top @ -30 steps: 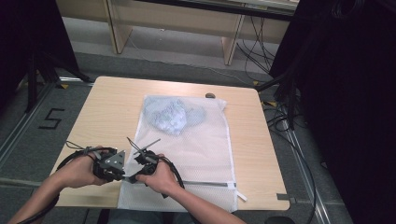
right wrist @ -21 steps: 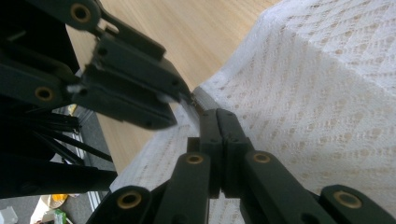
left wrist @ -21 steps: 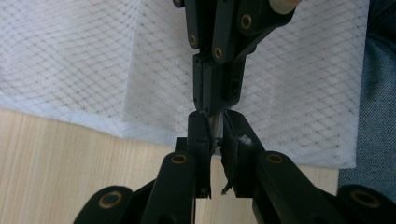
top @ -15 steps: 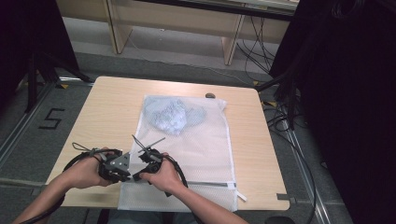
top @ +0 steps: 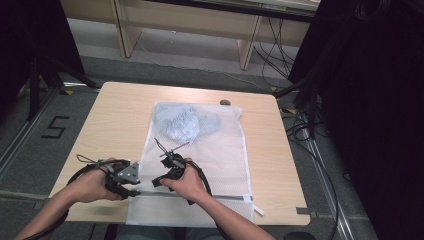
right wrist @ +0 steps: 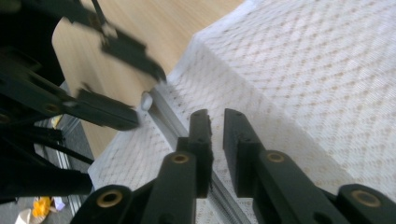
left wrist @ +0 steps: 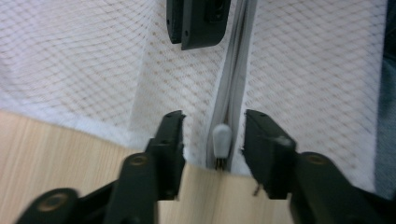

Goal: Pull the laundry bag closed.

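Observation:
A white mesh laundry bag (top: 210, 160) lies flat on the wooden table (top: 115, 115), with a blue garment (top: 185, 122) inside at its far end. Its zipper (top: 215, 196) runs along the near edge. In the left gripper view my left gripper (left wrist: 212, 126) is open, its jaws standing either side of the white zipper pull (left wrist: 222, 140) at the bag's corner. In the high view it (top: 134, 189) sits at the bag's near left corner. My right gripper (right wrist: 217, 121) is shut on a fold of mesh beside the zipper tape, just past the pull (right wrist: 146, 100).
A small dark object (top: 225, 102) lies on the table just beyond the bag's far edge. The bag's near edge hangs at the table's front edge. Bare wood lies left of the bag. Cables and dark stands surround the table on the floor.
Both hands have shifted slightly right along the bag's near edge. The left gripper has closed in on the bag's corner.

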A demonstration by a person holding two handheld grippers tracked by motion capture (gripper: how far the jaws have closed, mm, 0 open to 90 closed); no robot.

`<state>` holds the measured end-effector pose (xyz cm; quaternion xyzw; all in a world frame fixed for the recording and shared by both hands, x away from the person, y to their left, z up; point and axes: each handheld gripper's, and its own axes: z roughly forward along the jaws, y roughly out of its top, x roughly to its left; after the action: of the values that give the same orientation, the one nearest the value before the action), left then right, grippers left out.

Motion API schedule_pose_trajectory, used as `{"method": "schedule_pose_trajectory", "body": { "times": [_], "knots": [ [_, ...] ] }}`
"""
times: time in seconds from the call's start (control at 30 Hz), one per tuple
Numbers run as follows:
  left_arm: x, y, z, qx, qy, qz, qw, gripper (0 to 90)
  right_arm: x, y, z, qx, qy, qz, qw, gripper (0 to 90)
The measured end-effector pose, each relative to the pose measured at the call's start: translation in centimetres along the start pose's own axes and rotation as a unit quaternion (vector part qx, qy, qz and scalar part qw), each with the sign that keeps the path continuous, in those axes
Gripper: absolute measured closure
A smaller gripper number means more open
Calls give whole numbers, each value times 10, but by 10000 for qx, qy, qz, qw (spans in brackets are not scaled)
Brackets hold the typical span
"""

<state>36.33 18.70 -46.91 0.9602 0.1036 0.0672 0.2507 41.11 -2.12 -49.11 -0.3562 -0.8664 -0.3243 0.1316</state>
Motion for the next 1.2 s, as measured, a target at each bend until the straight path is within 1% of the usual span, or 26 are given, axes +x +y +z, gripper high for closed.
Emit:
{"method": "schedule_pose_trajectory", "body": {
  "times": [0.13, 0.17, 0.23, 0.27, 0.3, 0.33, 0.37, 0.43, 0.47, 0.5, 0.53, 0.6, 0.63, 0.73, 0.77, 0.8, 0.87, 0.9, 0.97, 1.0, 1.03, 1.07, 1.1, 1.13, 1.17, 1.2],
  "knots": [
    [-2, -13, -8, 29, 88, -53, 9999, 461, 4, 1, 3, 52, 10, -266, 9996, 769],
    [-1, -17, -8, 100, 59, -5, 9999, 445, 5, 1, 4, 79, 25, -312, 9995, 760],
    [-4, -23, -7, 128, -9, -83, 9999, 424, 8, 2, 5, 105, 9, -535, 9985, 738],
    [-5, -25, -6, 78, -30, -154, 9998, 420, 9, 2, 6, 137, 34, -633, 9979, 730],
    [-7, -26, -5, -29, -66, -294, 9995, 412, 10, 3, 7, 133, 56, -806, 9966, 721],
    [-6, -27, -5, -7, -59, -230, 9997, 403, 11, 4, 8, 144, 54, -904, 9958, 713],
    [-6, -29, -4, -22, -77, -329, 9994, 396, 13, 4, 9, 159, 57, -1020, 9946, 704],
    [-5, -30, -2, -41, -80, -384, 9992, 394, 14, 6, 11, 196, 110, -1331, 9908, 684],
    [-4, -30, -2, -58, -68, -389, 9992, 394, 15, 6, 12, 232, 122, -1381, 9901, 675],
    [-4, -30, -1, -81, -65, -368, 9993, 394, 18, 5, 12, 305, 126, -1289, 9911, 667],
    [-4, -30, 0, -95, -110, -411, 9991, 392, 18, 6, 12, 278, 48, -1469, 9887, 659],
    [-4, -29, 1, -105, -131, -386, 9991, 389, 17, 7, 12, 245, 40, -1524, 9880, 654],
    [-4, -29, 2, -127, -86, -349, 9993, 389, 17, 7, 12, 245, 40, -1524, 9880, 654],
    [-4, -28, 2, -119, -84, -367, 9992, 386, 17, 6, 10, 122, 18, -1362, 9906, 646],
    [-4, -27, 2, -126, -56, -336, 9993, 385, 16, 6, 10, 99, 42, -1383, 9903, 642],
    [-5, -27, 2, -146, -81, -385, 9991, 384, 17, 5, 11, 70, 20, -1399, 9901, 639],
    [-5, -28, 2, -198, -68, -375, 9991, 378, 20, 3, 11, 41, -10, -1340, 9910, 639],
    [-5, -28, 2, -191, -73, -370, 9991, 375, 19, 4, 11, 24, 15, -1497, 9887, 642],
    [-5, -30, 2, -182, -89, -376, 9991, 372, 21, 4, 12, 27, 16, -1546, 9880, 653],
    [-5, -31, 1, -203, -76, -396, 9990, 371, 22, 5, 13, 3, 47, -1674, 9859, 667],
    [-4, -32, 1, -182, -77, -364, 9991, 370, 23, 5, 14, 51, 19, -1717, 9851, 675],
    [-4, -33, 1, -188, -58, -406, 9990, 369, 23, 6, 14, 28, 1, -1788, 9839, 688],
    [-4, -34, 0, -153, -64, -397, 9991, 368, 24, 6, 15, 56, 45, -1784, 9839, 700],
    [-4, -35, 0, -185, -38, -408, 9990, 367, 24, 7, 16, 74, 72, -1864, 9824, 709],
    [-4, -36, 0, -188, -32, -455, 9988, 365, 23, 7, 17, 143, -18, -1935, 9810, 712],
    [-4, -36, 0, -177, -32, -446, 9988, 364, 25, 7, 18, 115, 75, -1922, 9813, 717]
  ]
}}
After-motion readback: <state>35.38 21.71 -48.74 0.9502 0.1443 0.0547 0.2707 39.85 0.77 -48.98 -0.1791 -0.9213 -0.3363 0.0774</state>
